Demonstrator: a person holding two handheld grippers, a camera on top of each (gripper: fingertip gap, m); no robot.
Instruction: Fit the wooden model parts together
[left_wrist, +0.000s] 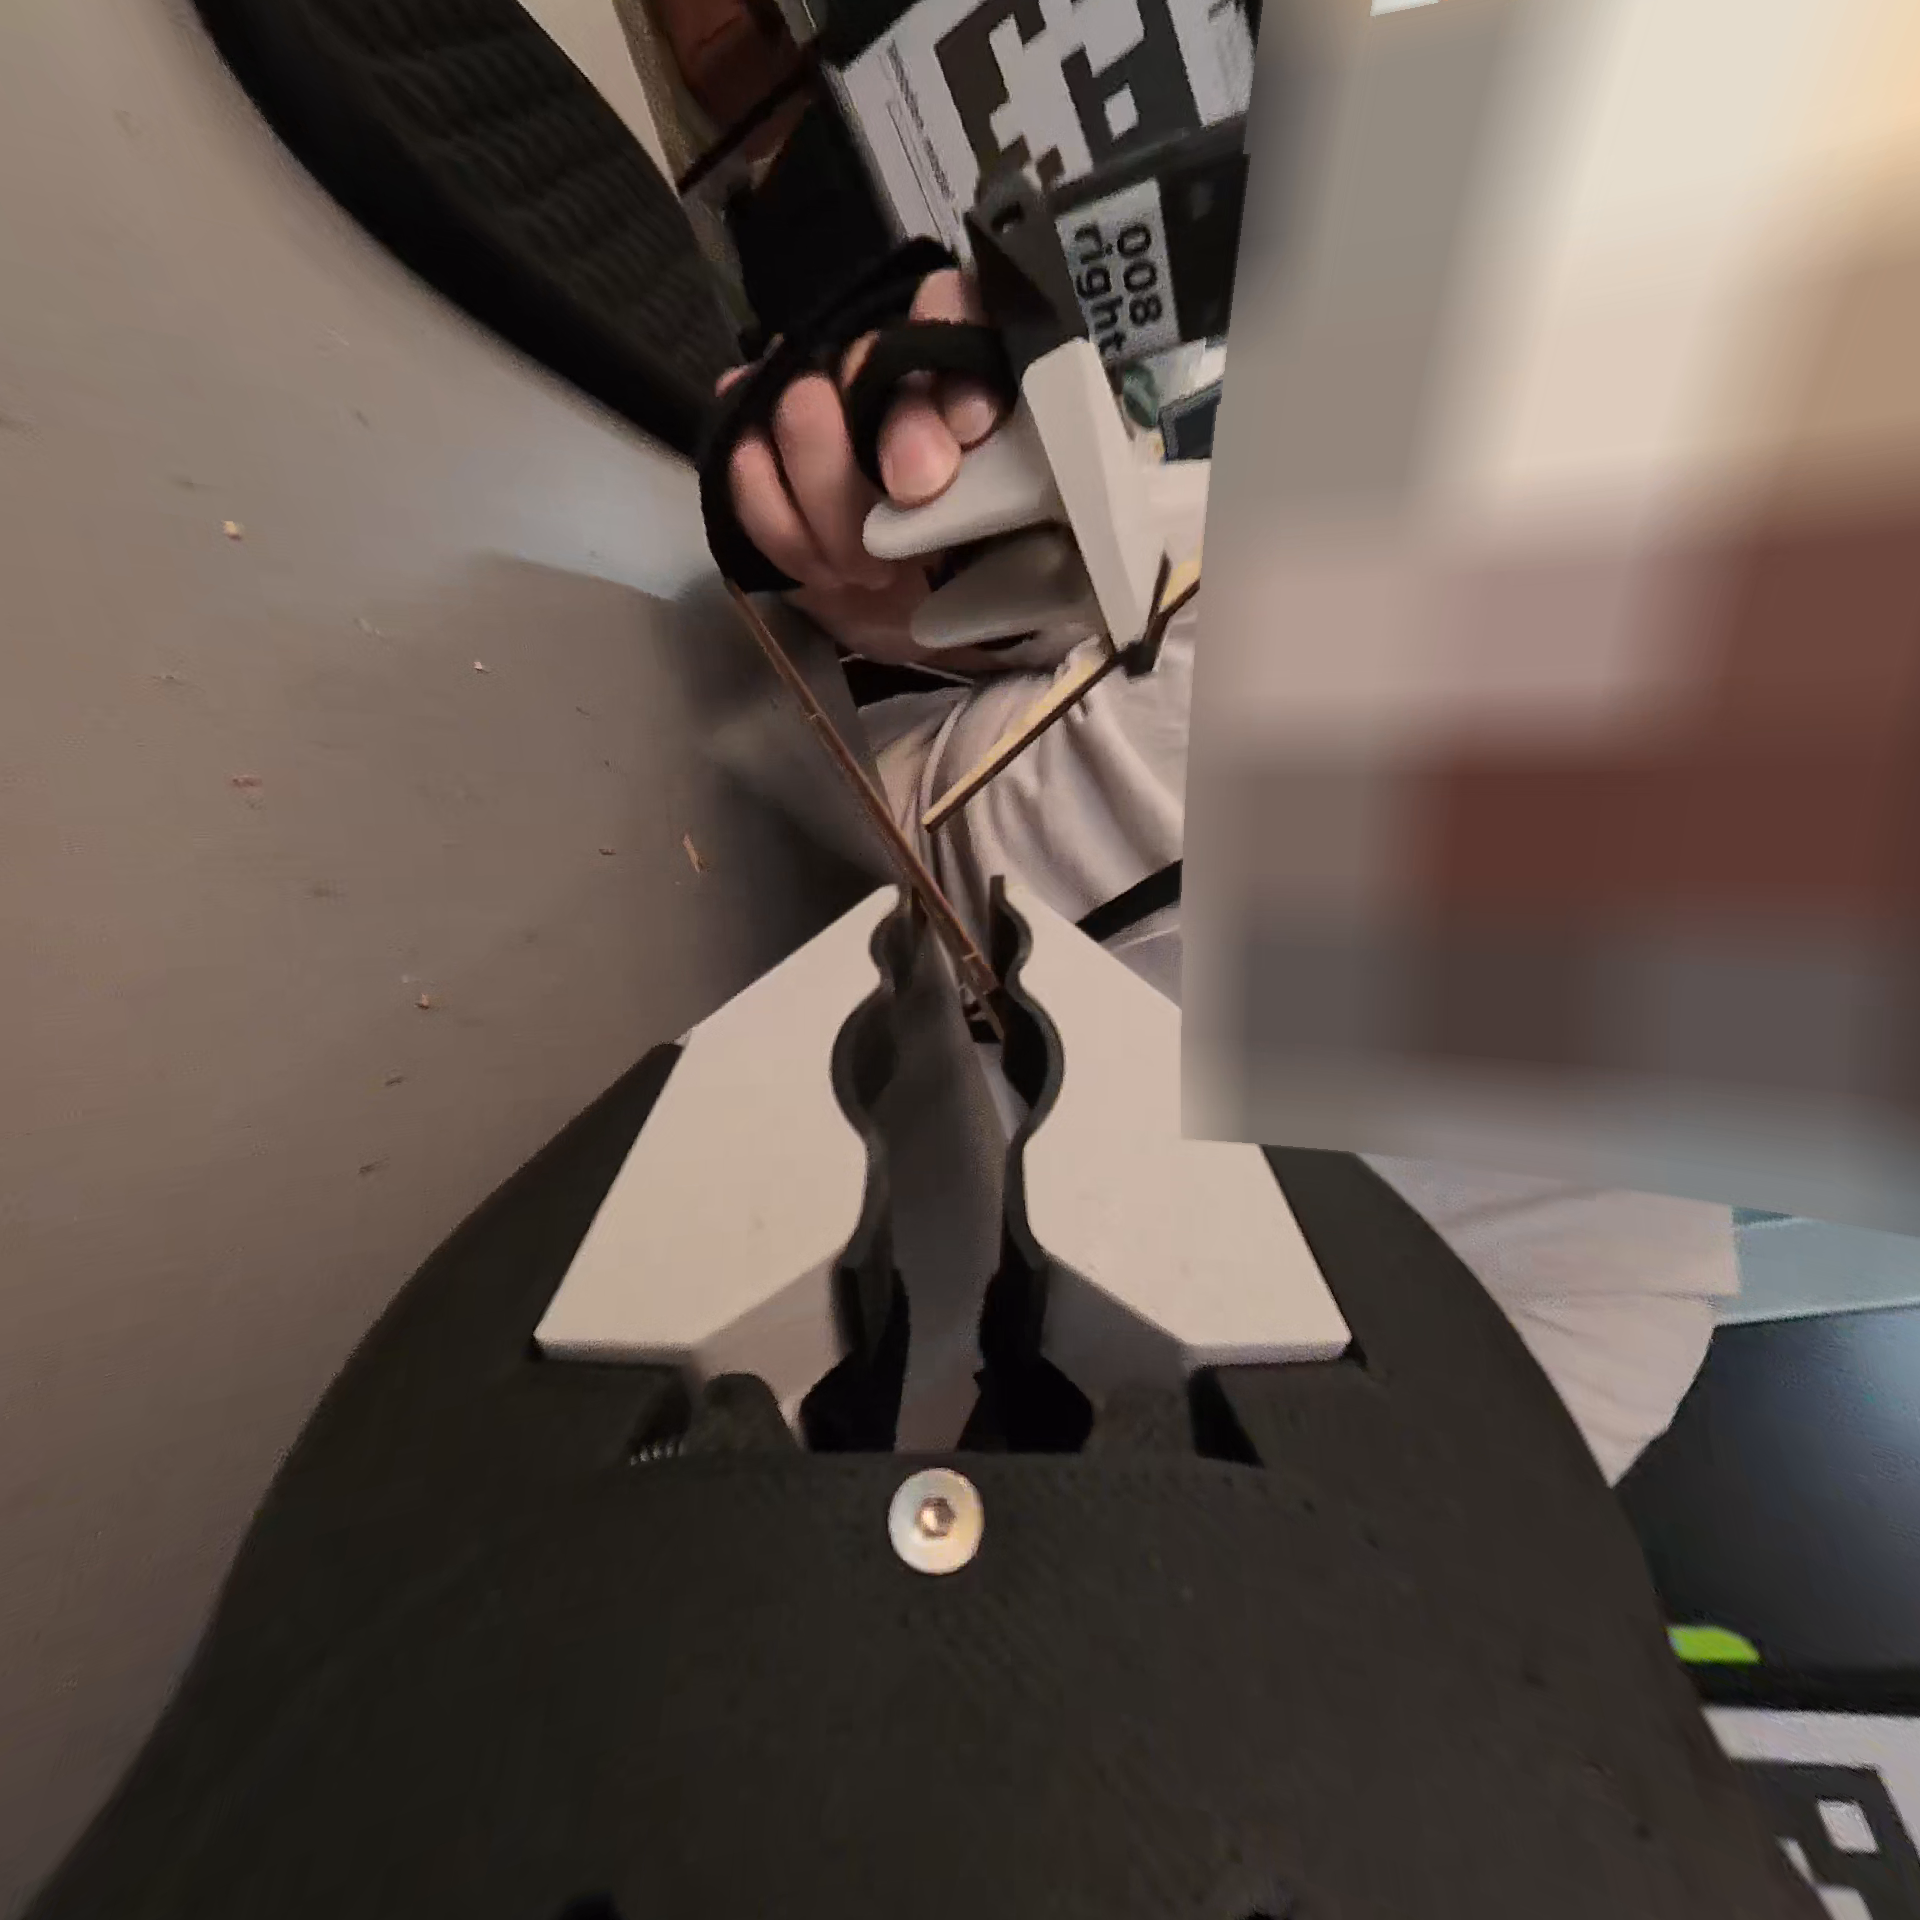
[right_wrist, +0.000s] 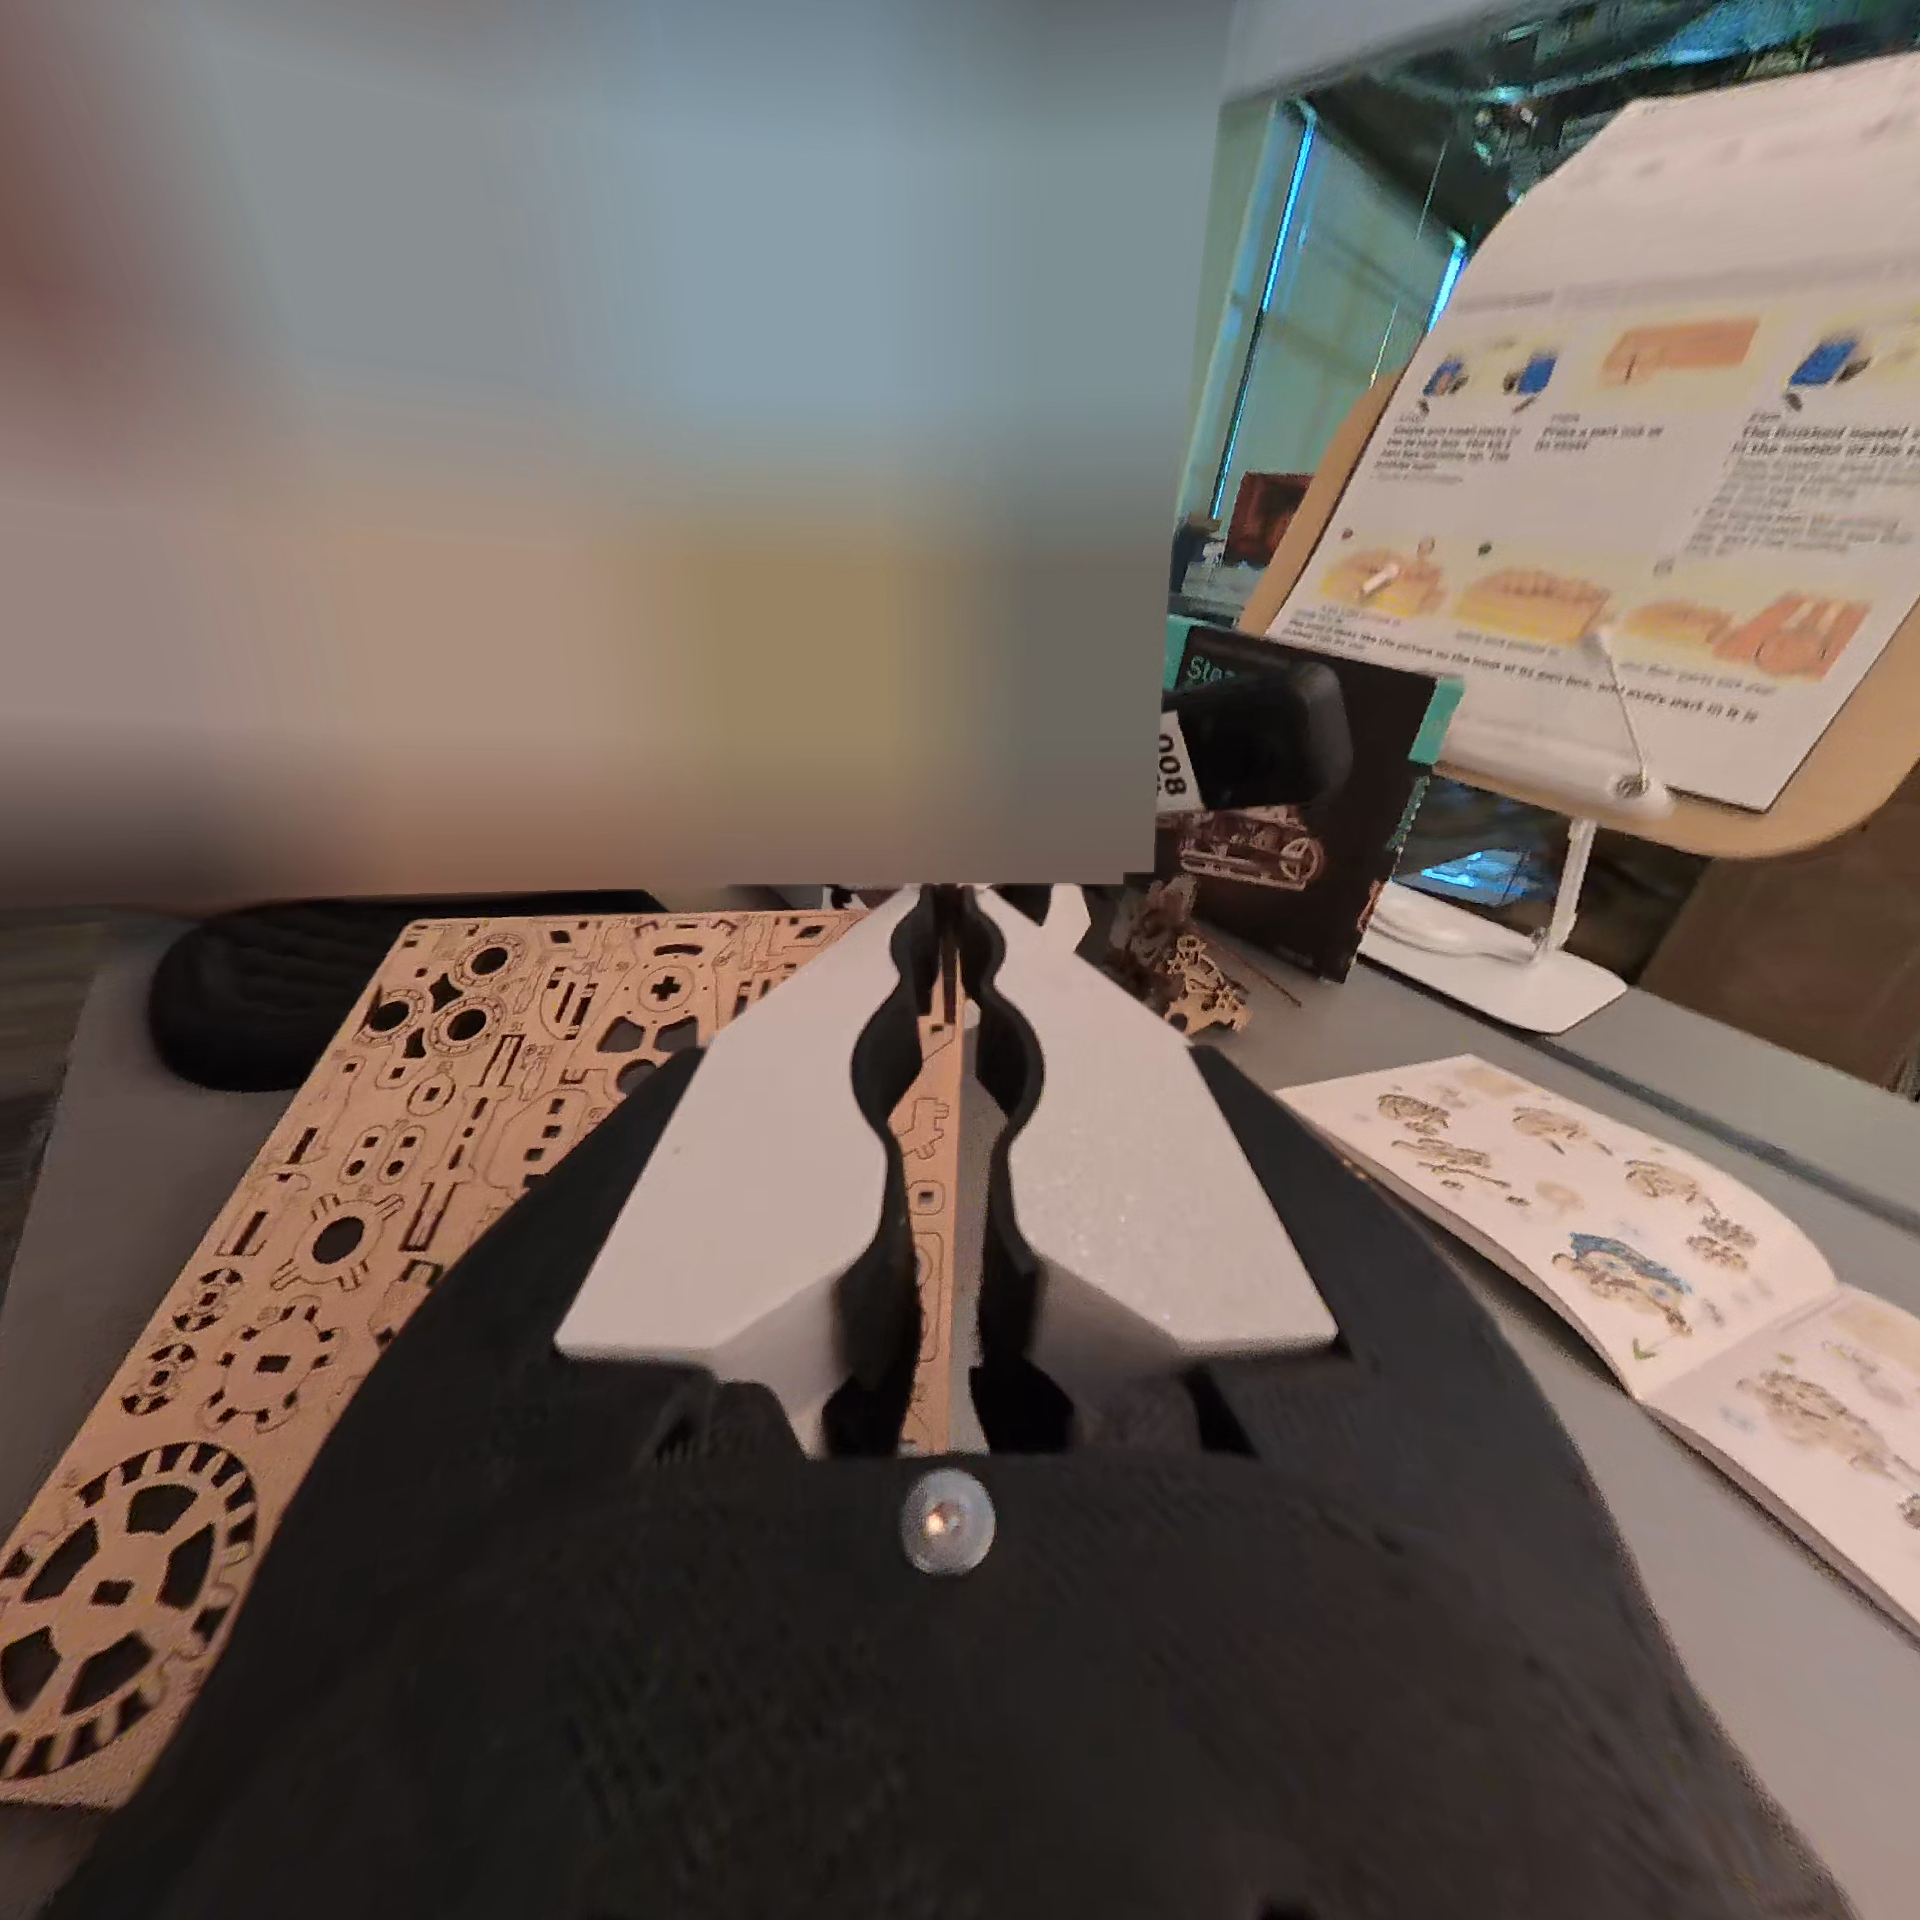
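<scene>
In the left wrist view, the left hand-held gripper (left_wrist: 951, 940) has its white fingers closed on the lower end of a thin wooden sheet (left_wrist: 831, 748) seen edge-on, which rises up and to the left from the tips. Beyond it, the right hand-held gripper (left_wrist: 1138, 644) is held by a person's hand (left_wrist: 821, 488) in a black strap, and pinches a second thin wooden strip (left_wrist: 1039, 722) that slants down toward the first sheet; whether the two pieces touch cannot be told. A grey desk (left_wrist: 312, 727) with a few wood crumbs fills the left side of this view, and a dark cushion (left_wrist: 468, 177) lies at its far edge.

In the right wrist view, the right hand-held gripper (right_wrist: 948, 914) is closed on a laser-cut wooden part sheet (right_wrist: 928, 1174) that runs edge-on between its fingers. To the left, a larger laser-cut plywood sheet (right_wrist: 416, 1091) lies flat on the desk (right_wrist: 1558, 1060). To the right lies an open instruction booklet (right_wrist: 1621, 1247). Farther back, a partly built wooden model (right_wrist: 1184, 966) sits in front of a dark product box (right_wrist: 1340, 831), and an instruction page rests on a tilted book stand (right_wrist: 1621, 499).
</scene>
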